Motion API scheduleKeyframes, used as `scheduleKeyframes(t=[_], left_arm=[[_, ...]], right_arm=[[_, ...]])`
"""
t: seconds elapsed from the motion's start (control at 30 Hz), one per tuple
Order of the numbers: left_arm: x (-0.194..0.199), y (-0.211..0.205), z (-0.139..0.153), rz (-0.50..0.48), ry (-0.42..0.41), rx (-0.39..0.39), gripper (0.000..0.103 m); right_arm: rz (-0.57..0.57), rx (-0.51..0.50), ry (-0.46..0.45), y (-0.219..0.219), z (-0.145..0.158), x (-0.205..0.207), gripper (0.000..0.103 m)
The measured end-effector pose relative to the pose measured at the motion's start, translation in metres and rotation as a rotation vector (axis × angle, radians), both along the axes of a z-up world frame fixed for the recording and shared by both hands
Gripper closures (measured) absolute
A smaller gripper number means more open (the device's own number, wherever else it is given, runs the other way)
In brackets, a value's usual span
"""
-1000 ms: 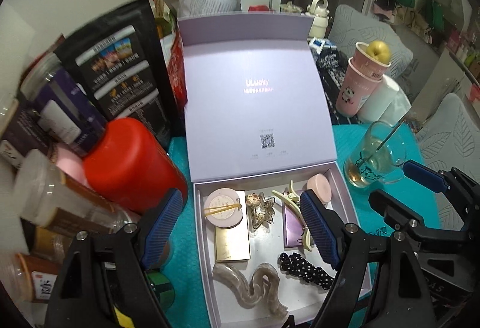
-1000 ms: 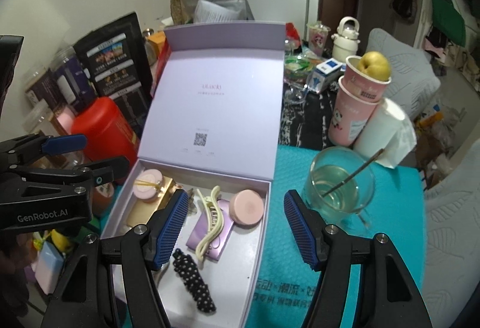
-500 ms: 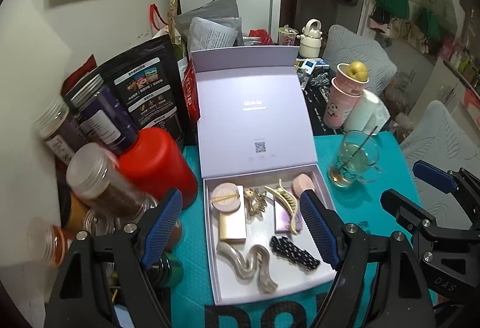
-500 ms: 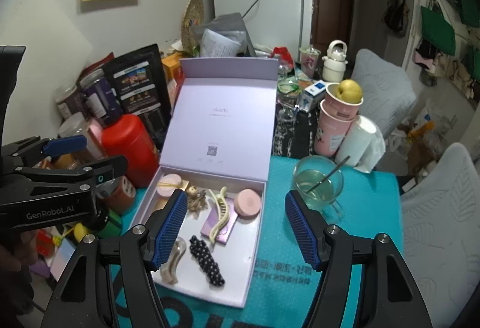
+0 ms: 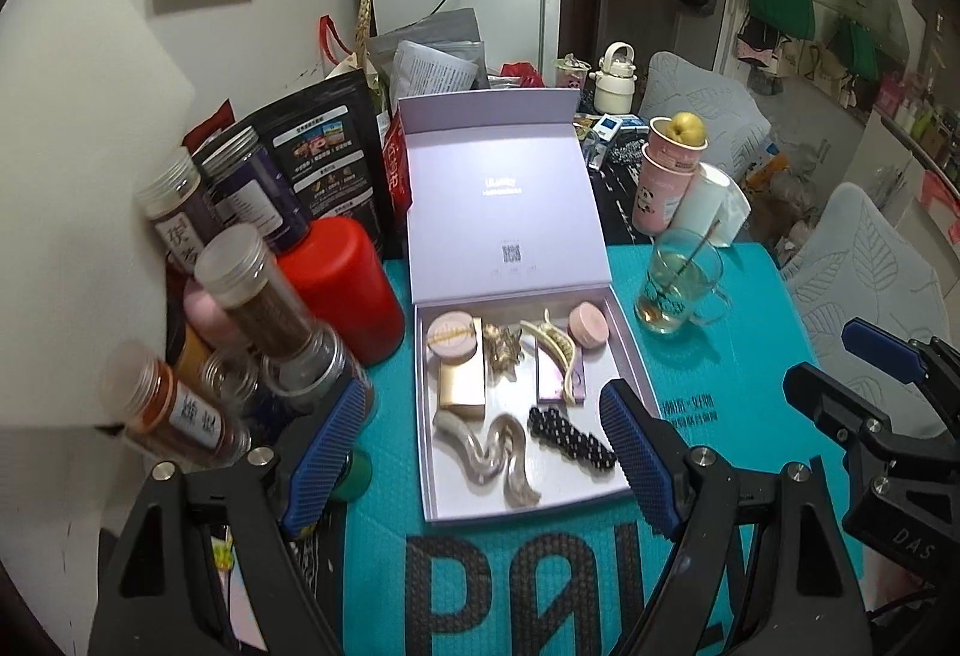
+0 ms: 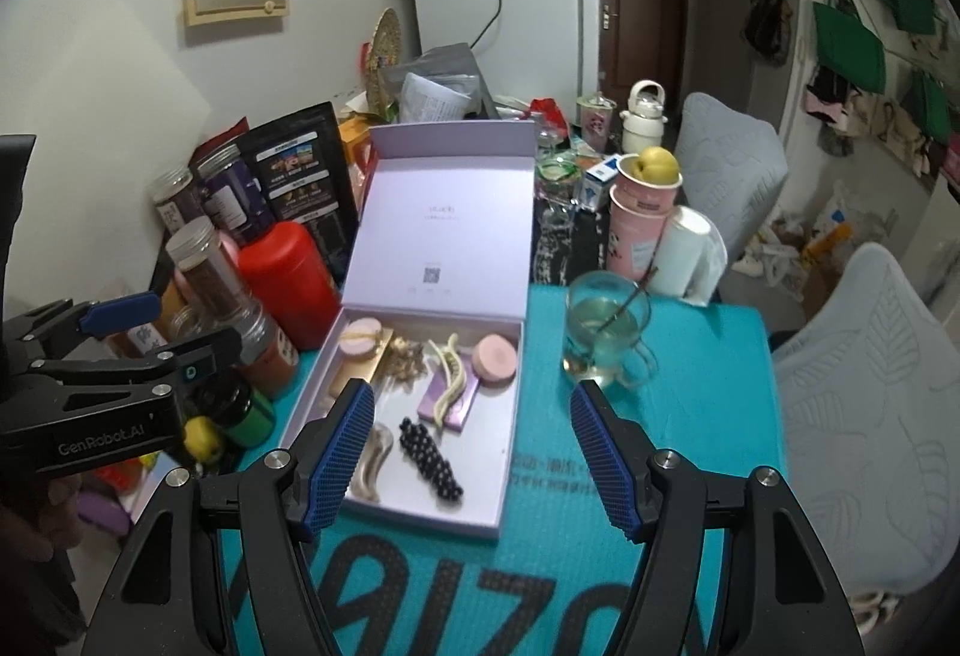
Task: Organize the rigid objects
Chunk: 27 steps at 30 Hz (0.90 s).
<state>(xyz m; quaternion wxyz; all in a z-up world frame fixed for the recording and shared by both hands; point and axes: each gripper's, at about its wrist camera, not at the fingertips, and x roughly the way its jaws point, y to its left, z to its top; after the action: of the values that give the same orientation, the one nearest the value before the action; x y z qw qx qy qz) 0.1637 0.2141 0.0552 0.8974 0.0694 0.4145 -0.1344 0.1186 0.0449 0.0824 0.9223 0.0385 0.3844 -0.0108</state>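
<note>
Left wrist view: the lilac box [image 5: 510, 398] lies open between and beyond the left gripper [image 5: 489, 455], whose jaws gape empty. Clips inside look small.

Right wrist view: the right gripper [image 6: 471, 455] is wide apart, empty; its left finger [image 6: 339, 455] covers the box's near corner.

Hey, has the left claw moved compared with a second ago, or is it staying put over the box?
Yes. The left claw has pulled up and back from the lavender box, which looks smaller now.
</note>
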Motion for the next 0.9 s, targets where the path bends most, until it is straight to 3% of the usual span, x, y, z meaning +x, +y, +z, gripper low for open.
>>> scheduleKeyframes(t=[0.33, 0.9], left_arm=[[-0.034, 0.003, -0.015, 0.013, 0.052, 0.000, 0.022], [-0.048, 0.007, -0.026, 0.033, 0.086, -0.005, 0.022]], right_arm=[[-0.028, 0.020, 0.006, 0.004, -0.010, -0.042, 0.034], [-0.026, 0.027, 0.041, 0.005, -0.022, -0.054, 0.034]])
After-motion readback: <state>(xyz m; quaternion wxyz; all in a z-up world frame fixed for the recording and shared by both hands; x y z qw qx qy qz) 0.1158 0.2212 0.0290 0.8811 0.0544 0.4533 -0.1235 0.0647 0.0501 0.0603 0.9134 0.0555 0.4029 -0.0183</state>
